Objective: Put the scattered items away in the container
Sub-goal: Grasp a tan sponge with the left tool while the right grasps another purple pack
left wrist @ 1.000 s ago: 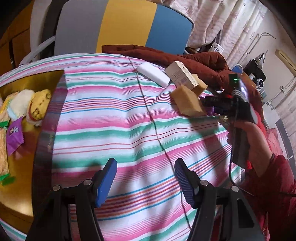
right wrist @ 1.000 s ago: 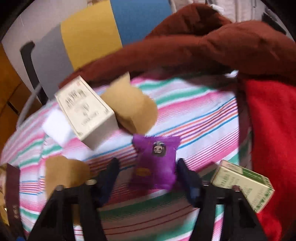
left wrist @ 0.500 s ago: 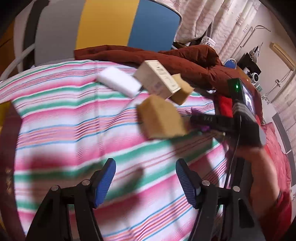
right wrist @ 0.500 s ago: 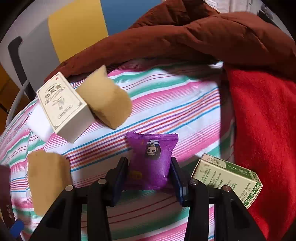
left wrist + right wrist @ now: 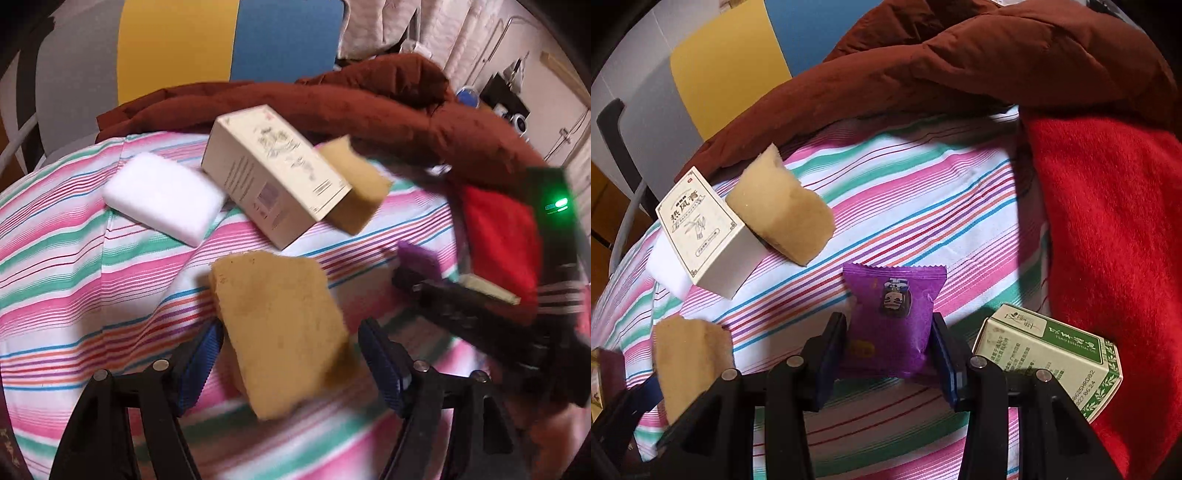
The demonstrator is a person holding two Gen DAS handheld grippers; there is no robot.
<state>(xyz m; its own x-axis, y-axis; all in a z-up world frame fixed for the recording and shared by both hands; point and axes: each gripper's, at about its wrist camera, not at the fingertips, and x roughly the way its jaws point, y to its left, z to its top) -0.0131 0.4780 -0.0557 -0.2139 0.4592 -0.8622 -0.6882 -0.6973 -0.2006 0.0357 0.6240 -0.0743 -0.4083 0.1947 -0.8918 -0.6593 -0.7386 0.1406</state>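
Note:
My left gripper (image 5: 291, 350) is open with its blue pads on either side of a tan sponge (image 5: 280, 332) lying on the striped cloth; the pads stand apart from it. My right gripper (image 5: 889, 350) is shut on a purple snack packet (image 5: 892, 317). A cream box (image 5: 275, 177) leans beside a white sponge (image 5: 162, 195) and a second tan sponge (image 5: 354, 192). In the right wrist view I also see the cream box (image 5: 701, 232), the second tan sponge (image 5: 783, 210), the near tan sponge (image 5: 689, 354) and a green-and-white box (image 5: 1049, 354). The container is out of view.
A brown quilt (image 5: 332, 103) is bunched along the far edge and a red blanket (image 5: 1108, 229) lies at the right. A grey, yellow and blue panel (image 5: 221, 40) stands behind. The right gripper's body (image 5: 480, 306) shows at the right of the left wrist view.
My left gripper has swung right from the golden container to straddle the tan sponge. My right gripper has closed on the purple packet.

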